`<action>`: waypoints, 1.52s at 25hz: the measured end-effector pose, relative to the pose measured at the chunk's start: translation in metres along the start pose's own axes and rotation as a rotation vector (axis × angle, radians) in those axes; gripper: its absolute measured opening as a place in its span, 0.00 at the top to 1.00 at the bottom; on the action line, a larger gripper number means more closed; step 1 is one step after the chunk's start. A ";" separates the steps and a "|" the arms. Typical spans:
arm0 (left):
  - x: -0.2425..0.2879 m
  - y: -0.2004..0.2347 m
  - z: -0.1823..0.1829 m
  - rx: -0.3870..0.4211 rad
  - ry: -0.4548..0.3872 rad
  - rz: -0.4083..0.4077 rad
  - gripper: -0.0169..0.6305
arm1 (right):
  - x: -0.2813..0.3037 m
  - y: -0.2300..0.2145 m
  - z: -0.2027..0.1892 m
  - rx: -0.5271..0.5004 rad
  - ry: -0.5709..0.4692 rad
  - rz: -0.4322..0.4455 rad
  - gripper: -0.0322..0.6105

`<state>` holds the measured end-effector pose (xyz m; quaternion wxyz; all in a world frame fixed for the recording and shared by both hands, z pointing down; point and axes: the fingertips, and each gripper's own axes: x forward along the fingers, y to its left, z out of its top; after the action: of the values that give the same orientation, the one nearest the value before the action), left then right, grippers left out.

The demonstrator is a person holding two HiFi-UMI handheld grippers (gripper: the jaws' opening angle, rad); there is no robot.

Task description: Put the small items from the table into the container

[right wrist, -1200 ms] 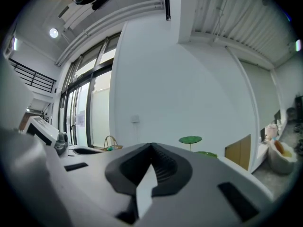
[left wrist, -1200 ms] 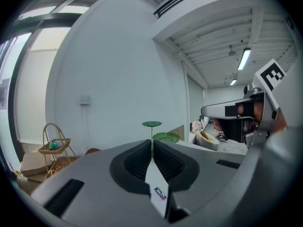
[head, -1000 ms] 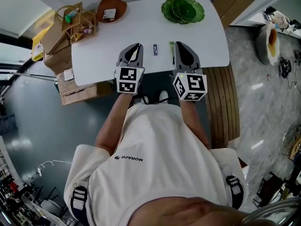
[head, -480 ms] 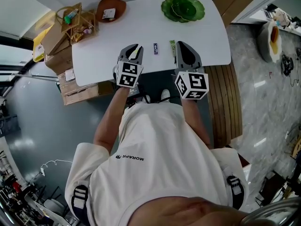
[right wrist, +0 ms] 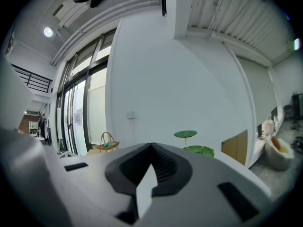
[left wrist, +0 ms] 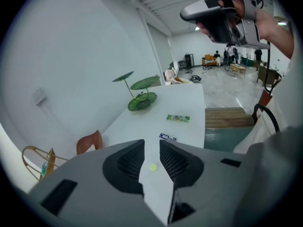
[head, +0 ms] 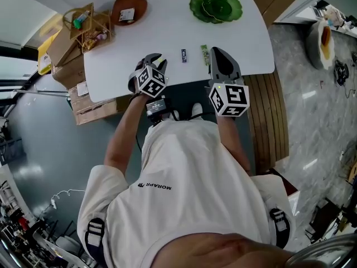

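Note:
A small yellow-green round bit (left wrist: 152,167) lies on the white table (head: 167,32), seen between the fingers of my left gripper (left wrist: 151,143). That gripper (head: 152,60) points down at the near table edge with its jaws opening, and the pads touch nothing. A dark blue packet (head: 183,55) (left wrist: 167,137) and a green packet (head: 204,51) (left wrist: 178,118) lie just to its right. My right gripper (head: 214,52) hovers level beside the green packet, its jaws (right wrist: 152,146) shut and empty. At the far left stands a brown bowl (head: 129,10) with a white item in it.
A wire basket (head: 89,24) holding small things stands at the table's far left corner, over cardboard boxes (head: 70,60). A green leaf-shaped plate (head: 216,5) sits at the far edge. A wooden bench (head: 268,116) runs along the right of the table.
My left gripper has dropped toward the table, tipped downward and rolled, and its jaws have gone from shut to apart. The right gripper has stayed put.

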<state>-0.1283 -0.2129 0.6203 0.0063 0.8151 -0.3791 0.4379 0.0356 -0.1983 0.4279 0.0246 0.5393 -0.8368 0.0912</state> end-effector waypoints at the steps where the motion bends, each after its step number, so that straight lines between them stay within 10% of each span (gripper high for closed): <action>1: 0.005 -0.002 -0.005 0.020 0.016 -0.017 0.84 | 0.000 -0.002 0.000 0.000 0.000 -0.005 0.94; 22: 0.070 -0.028 -0.065 0.538 0.219 -0.336 0.78 | 0.001 -0.011 -0.006 -0.015 0.016 -0.034 0.94; 38: 0.112 -0.018 -0.103 0.462 0.290 -0.437 0.77 | 0.000 -0.021 -0.011 -0.020 0.034 -0.056 0.94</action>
<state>-0.1531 -0.2332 0.7707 -0.0310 0.7864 -0.0814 0.6116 0.0539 -0.2050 0.4417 0.0467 0.5608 -0.8215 0.0913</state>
